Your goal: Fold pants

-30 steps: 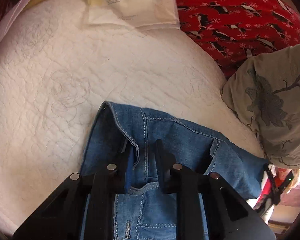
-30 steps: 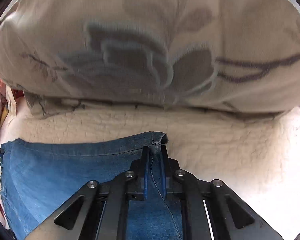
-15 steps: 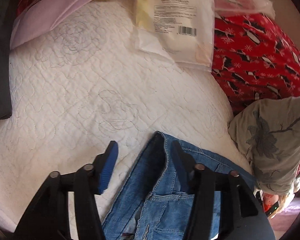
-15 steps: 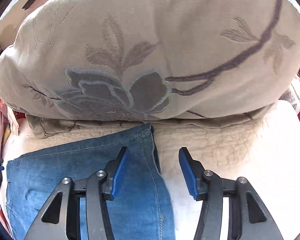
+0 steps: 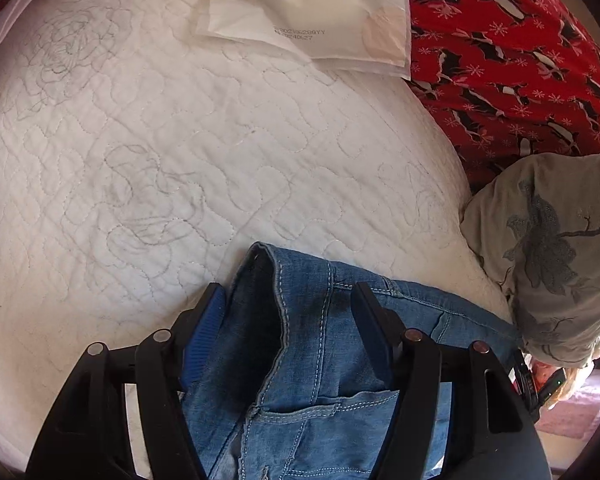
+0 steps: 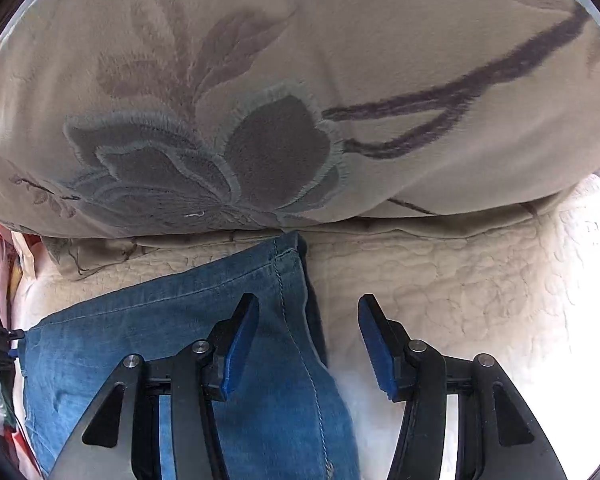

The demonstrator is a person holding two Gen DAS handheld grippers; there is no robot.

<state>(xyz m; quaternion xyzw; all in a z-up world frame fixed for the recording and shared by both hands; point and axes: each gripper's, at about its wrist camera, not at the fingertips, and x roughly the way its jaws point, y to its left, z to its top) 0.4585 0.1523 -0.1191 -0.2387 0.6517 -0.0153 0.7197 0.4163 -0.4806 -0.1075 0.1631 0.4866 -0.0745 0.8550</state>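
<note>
Lying flat on the white quilt (image 5: 148,152), the jeans (image 5: 320,360) sit between both sets of tongs: left gripper (image 5: 288,316) wide over the waistband, right gripper (image 6: 306,320) wide astride the hem edge, floral pillow (image 6: 300,80) just beyond. Looks like a release between folds; next needs fresh grips.

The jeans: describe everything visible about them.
The jeans are blue denim with pale stitching, lying folded on the white quilt. The left wrist view shows the waistband end with a pocket; the right wrist view shows a hemmed leg end reaching the floral pillow. The left gripper and right gripper are both open, straddling an edge of the denim without clamping it.
</note>
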